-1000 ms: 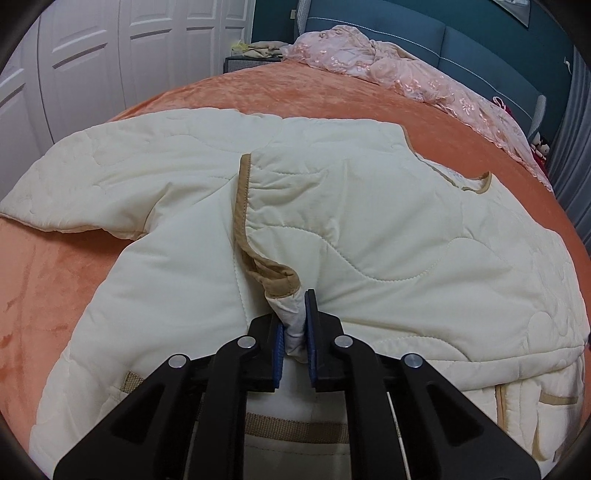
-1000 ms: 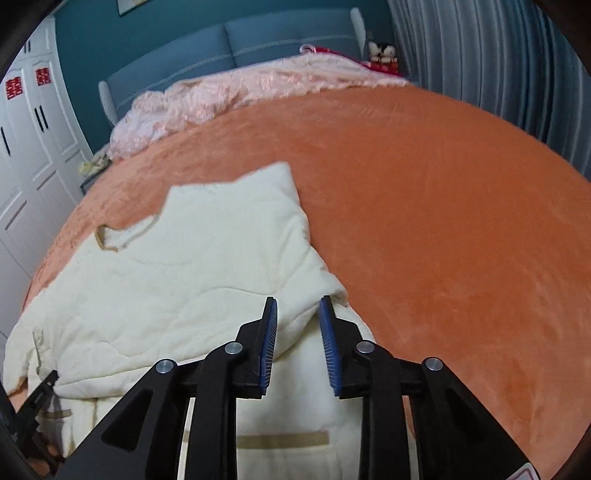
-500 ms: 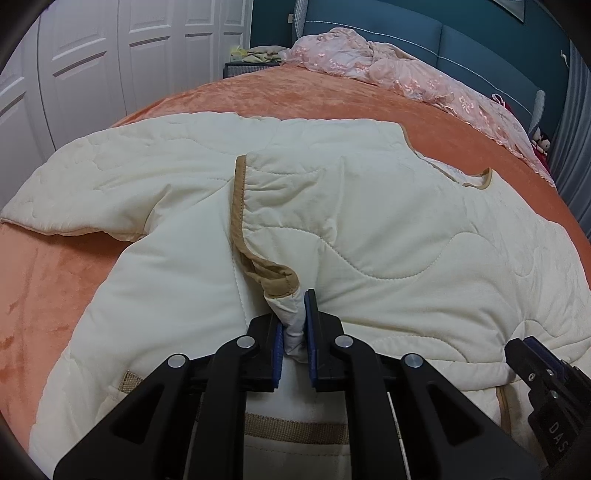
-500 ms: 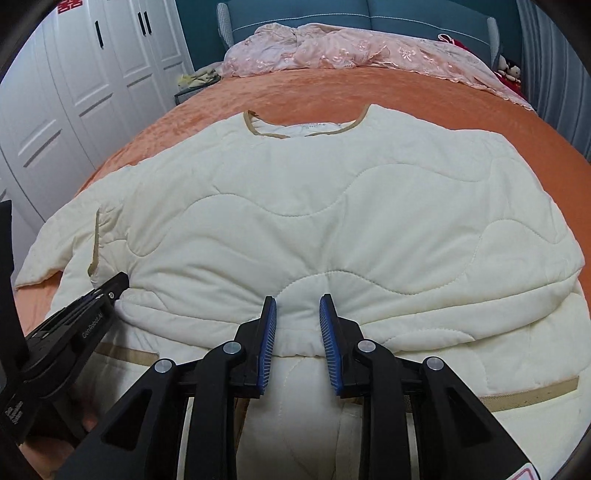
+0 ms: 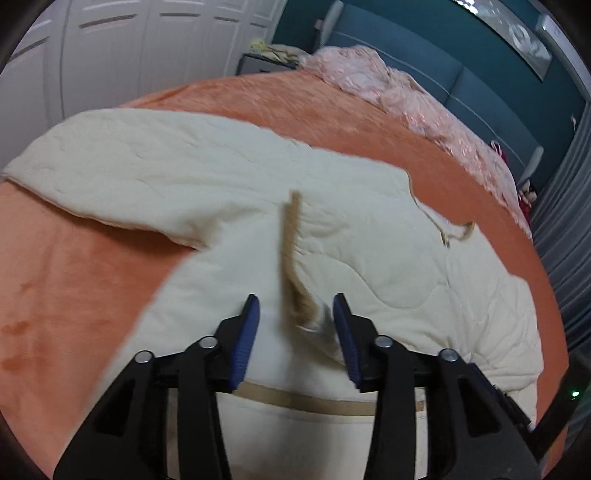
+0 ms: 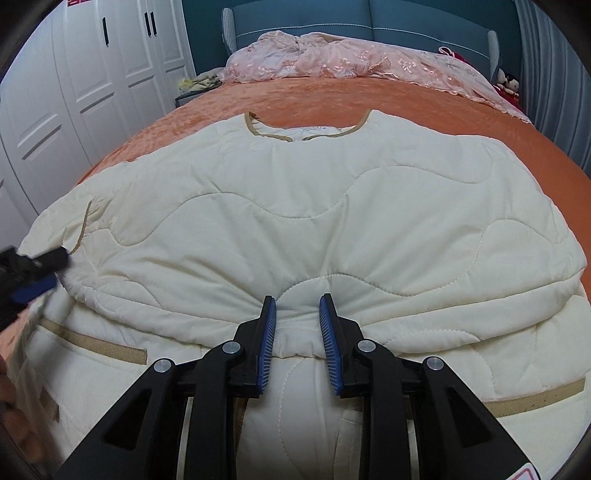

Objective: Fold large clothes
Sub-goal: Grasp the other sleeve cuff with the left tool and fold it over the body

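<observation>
A large cream quilted jacket (image 6: 314, 206) with tan trim lies spread on the orange bed, its lower part folded up over the body. In the left wrist view the jacket (image 5: 388, 273) shows a tan-edged cuff (image 5: 291, 258) lying between my fingers. My left gripper (image 5: 295, 317) is open, the cuff loose between its jaws. It also shows blurred at the left edge of the right wrist view (image 6: 33, 277). My right gripper (image 6: 297, 317) is open and empty, low over the folded edge at the jacket's middle.
An orange blanket (image 6: 424, 107) covers the bed. A pink lace cover (image 6: 351, 62) is bunched by the blue headboard (image 6: 424, 22). White wardrobe doors (image 6: 74, 81) stand on the left, and grey curtains (image 6: 554, 74) on the right.
My left gripper has opened and let go of the cuff, which now lies loose. The left view has shifted and blurred. My right gripper has swung over the jacket's middle.
</observation>
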